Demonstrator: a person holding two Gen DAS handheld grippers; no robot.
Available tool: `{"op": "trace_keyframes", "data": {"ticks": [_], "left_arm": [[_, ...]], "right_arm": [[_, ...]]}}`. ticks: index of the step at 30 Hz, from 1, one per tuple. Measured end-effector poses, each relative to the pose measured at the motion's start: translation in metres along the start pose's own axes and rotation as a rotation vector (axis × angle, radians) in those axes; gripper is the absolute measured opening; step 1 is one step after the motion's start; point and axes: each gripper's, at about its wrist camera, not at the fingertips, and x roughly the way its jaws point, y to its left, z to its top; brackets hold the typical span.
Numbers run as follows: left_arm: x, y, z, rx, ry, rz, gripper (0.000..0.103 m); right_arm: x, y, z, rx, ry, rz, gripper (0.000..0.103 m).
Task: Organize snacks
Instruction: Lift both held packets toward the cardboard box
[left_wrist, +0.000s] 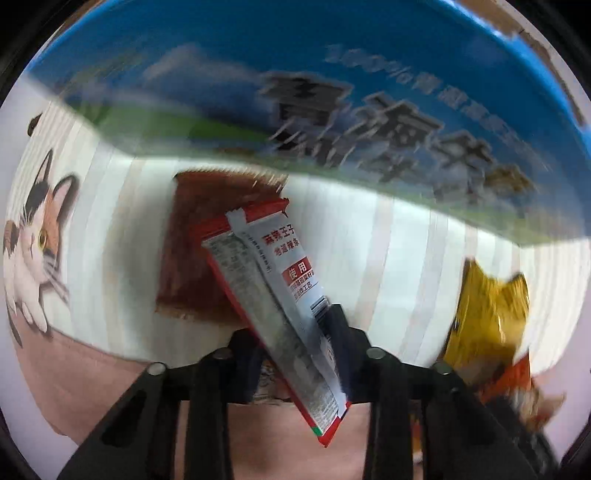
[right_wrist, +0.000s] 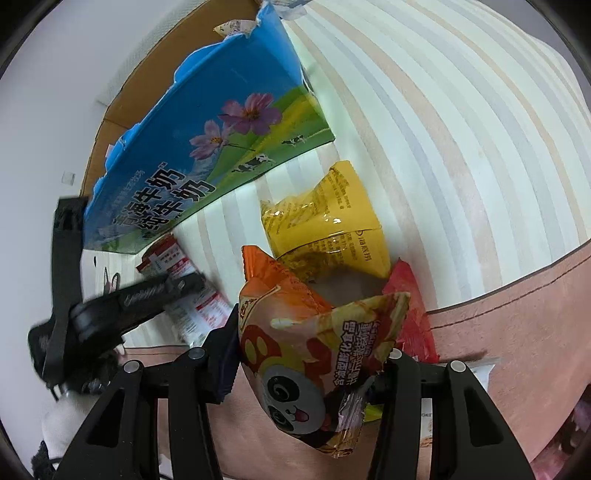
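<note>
Striped cloth (right_wrist: 443, 147), glossy crinkled packets (right_wrist: 325, 221)

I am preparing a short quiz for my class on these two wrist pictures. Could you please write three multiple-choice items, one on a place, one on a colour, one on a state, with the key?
1. Where does the yellow packet lie?
A. inside the blue milk carton box
B. on the striped cloth, beside the box
C. between the left gripper's fingers

2. What colour edges the white strip packet in the left gripper?
A. red
B. green
C. purple

3. What is the state of the right gripper?
A. open and empty
B. shut on the yellow packet
C. shut on the panda snack bag

Key: 1 B, it rests on the striped cloth next to the blue milk carton box. 2 A, a red border shows. 3 C, its fingers press the bag's sides.
</note>
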Motion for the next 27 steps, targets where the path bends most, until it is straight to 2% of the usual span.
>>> {"op": "trace_keyframes", "data": {"ticks": [2,8,13,17,21,22,23,24,27], "left_arm": [[-0.009,0.014,-0.008,-0.019,0.011,-0.045,0.021],[-0.045,0.049,-0.025,-0.043,-0.007,-0.092,0.014],[-0.051,0.092,-0.037,-0.058,-0.019,-0.053,0.013],[-0.033,0.122,-0.045,-0.105,0.042,-0.064,0.015],[-0.007,0.135,-0.049,-0.144,0.114,-0.07,0.029],[-0.003,0.136,-0.051,-0.159,0.129,-0.087,0.036],[-0.001,0.137,-0.049,-0.17,0.135,-0.098,0.045],[0.0,0.134,-0.049,-0.179,0.13,-0.104,0.05],[0.009,0.122,-0.051,-0.167,0.116,-0.059,0.064]], "right_arm": [[-0.001,-0.003,-0.002,0.001,0.004,0.008,0.054],[-0.003,0.0,-0.009,-0.008,0.014,0.052,0.054],[-0.006,0.01,-0.019,-0.035,0.027,0.083,0.054],[-0.004,0.017,-0.03,-0.053,0.046,0.097,0.054],[0.005,0.026,-0.04,-0.07,0.071,0.101,0.054],[0.007,0.028,-0.043,-0.077,0.075,0.098,0.054],[0.009,0.031,-0.045,-0.085,0.079,0.092,0.054],[0.01,0.033,-0.047,-0.088,0.081,0.089,0.054],[0.014,0.038,-0.052,-0.1,0.087,0.079,0.054]]}}
